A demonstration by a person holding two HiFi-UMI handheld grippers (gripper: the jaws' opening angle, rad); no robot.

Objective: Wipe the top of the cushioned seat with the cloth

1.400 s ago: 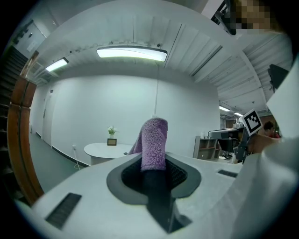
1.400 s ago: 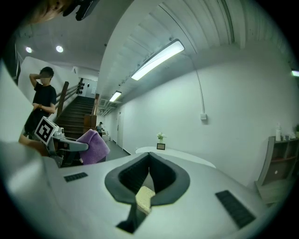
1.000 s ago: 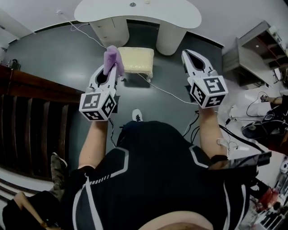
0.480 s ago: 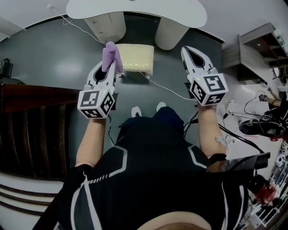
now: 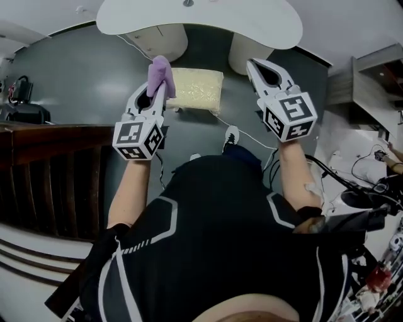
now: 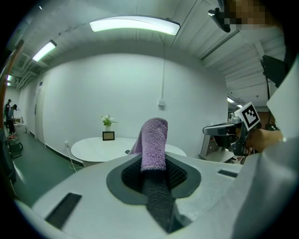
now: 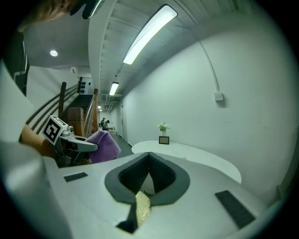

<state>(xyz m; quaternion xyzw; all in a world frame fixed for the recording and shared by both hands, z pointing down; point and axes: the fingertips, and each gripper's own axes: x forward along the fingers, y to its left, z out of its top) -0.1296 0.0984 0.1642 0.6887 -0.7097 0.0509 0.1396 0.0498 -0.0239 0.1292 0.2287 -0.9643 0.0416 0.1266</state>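
While the person is standing on the dark grey floor [image 5: 75, 82], the left tool [image 5: 157, 87] is pinching a fluffy purple cloth [image 5: 160, 72] between its jaws. The cloth is sticking up past the tips and flopping a bit to one side. Meanwhile the right tool [image 5: 257, 66] is pressed together at the tips and carrying nothing. The pale yellow rectangular cushioned seat [image 5: 198, 90] is sitting on the floor ahead, showing between the two tools in the head view, right by the white oval tabletop [image 5: 201, 19]. Both tools are hovering up in the air, not touching the seat. A thin white cable [image 5: 249, 135] is running across the floor near it.
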